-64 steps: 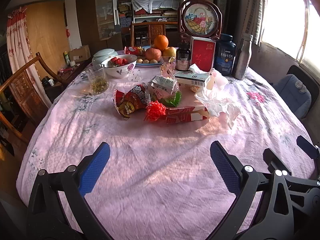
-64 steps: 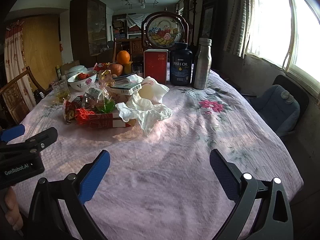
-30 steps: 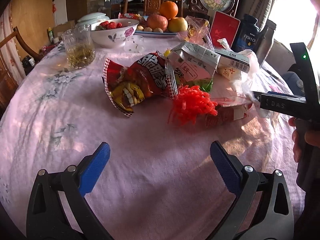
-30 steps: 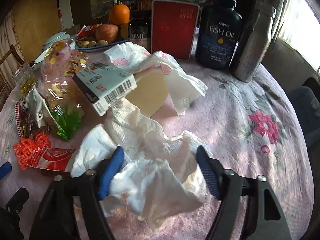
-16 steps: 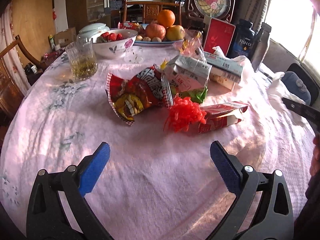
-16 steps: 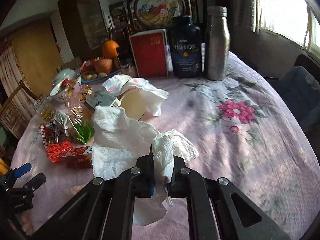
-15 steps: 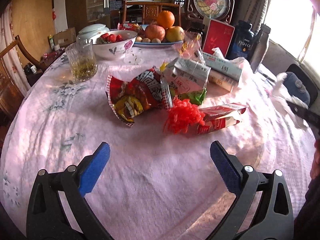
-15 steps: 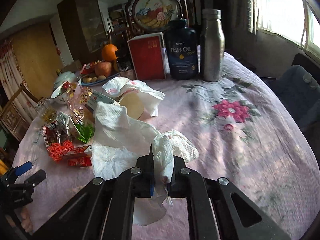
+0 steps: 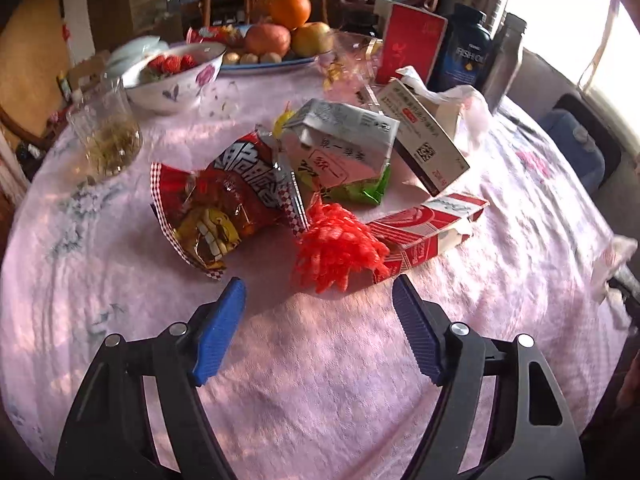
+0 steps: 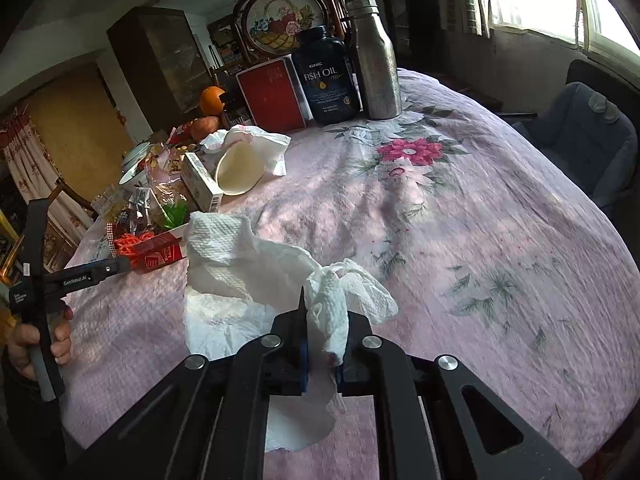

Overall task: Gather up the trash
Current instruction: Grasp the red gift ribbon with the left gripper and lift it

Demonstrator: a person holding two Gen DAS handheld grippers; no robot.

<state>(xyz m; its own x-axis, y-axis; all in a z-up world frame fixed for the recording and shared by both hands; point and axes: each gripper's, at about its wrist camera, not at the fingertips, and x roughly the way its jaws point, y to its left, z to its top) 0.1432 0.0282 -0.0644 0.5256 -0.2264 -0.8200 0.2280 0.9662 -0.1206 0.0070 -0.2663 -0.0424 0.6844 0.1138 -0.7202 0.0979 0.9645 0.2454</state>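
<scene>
My right gripper (image 10: pixel 322 340) is shut on a crumpled white paper towel (image 10: pixel 256 272) and holds it above the pink tablecloth (image 10: pixel 460 240). My left gripper (image 9: pixel 318 320) is open, its blue pads just short of a red mesh net (image 9: pixel 336 246). Behind the net lie a red carton (image 9: pixel 428 228), a red snack bag (image 9: pixel 224 200), a grey-white milk carton (image 9: pixel 344 148) and a white box (image 9: pixel 424 136). In the right wrist view a paper cup (image 10: pixel 240 170) lies on its side under a tissue (image 10: pixel 260 140).
At the back stand a fruit plate (image 9: pixel 280 40), a strawberry bowl (image 9: pixel 172 76), a glass (image 9: pixel 106 136), a red box (image 10: pixel 274 96), a fish oil bottle (image 10: pixel 328 76) and a steel bottle (image 10: pixel 374 68). A blue chair (image 10: pixel 580 132) is at the right.
My left gripper has moved in close to the red net and narrowed its opening. My right gripper has pulled the paper towel back toward the table's near edge.
</scene>
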